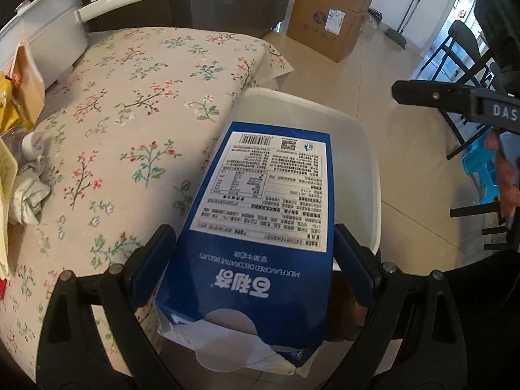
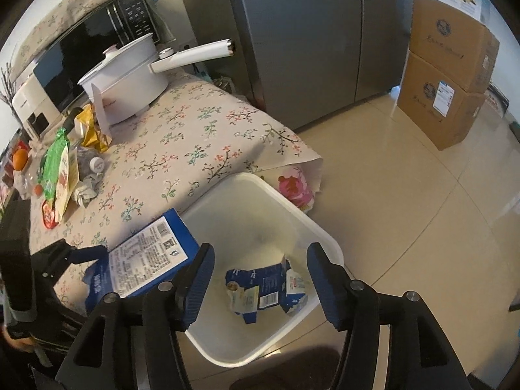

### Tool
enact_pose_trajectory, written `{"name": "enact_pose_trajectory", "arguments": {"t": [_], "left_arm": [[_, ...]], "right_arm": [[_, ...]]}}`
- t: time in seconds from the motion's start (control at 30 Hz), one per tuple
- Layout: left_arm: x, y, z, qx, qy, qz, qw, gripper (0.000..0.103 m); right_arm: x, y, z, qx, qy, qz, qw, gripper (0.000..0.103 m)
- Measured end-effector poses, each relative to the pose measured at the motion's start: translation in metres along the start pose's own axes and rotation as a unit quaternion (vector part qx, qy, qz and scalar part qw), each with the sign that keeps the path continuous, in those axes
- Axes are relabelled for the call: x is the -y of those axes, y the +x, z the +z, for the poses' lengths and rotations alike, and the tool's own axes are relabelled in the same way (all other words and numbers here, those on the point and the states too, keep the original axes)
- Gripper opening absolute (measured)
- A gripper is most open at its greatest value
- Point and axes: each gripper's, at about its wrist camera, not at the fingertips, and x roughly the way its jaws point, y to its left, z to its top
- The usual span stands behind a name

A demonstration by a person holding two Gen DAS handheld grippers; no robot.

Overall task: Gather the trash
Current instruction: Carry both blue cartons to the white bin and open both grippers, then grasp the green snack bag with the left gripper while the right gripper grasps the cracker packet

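Crumpled white paper wads (image 2: 85, 191), green snack bag (image 2: 56, 159) and yellow wrappers (image 2: 92, 131) piled at far left of floral-clothed desk (image 2: 195, 136), near white long-handled pot (image 2: 130, 87). Left gripper (image 1: 253, 260), fingers clamped on flat blue biscuit box (image 1: 260, 214) with white printed label, holding it tilted over desk edge and white rectangular plastic bin (image 2: 260, 201). Bin on tiled floor, touching desk corner; torn blue carton (image 2: 266, 289) lying inside. Right gripper (image 2: 260, 279) above bin, fingers apart, nothing between them. Stacked brown cardboard boxes (image 2: 448, 78) at far right.
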Motion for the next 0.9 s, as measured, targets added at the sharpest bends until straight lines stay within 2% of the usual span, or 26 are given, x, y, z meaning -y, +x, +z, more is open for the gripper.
{"name": "enact_pose_trajectory", "arguments": {"t": [0.3,0.57,0.7,0.9], "left_arm": [[0.003,0.013,0.009,0.010,0.003,-0.006,0.9999,0.096],[-0.001,-0.006,0.012,0.033,-0.011,-0.010,0.9993,0.100],[-0.011,-0.018,0.010,0.042,-0.018,0.003,0.9990,0.100],[-0.050,-0.046,-0.004,0.055,-0.052,0.030,0.9967,0.100]], "right_arm": [[0.009,-0.003,0.000,0.003,0.012,-0.006,1.000,0.069],[0.010,-0.002,0.003,0.003,0.012,-0.011,1.000,0.073],[0.007,-0.004,0.005,0.007,0.012,-0.010,1.000,0.073],[-0.014,-0.006,0.015,0.017,-0.002,-0.009,1.000,0.077]]}}
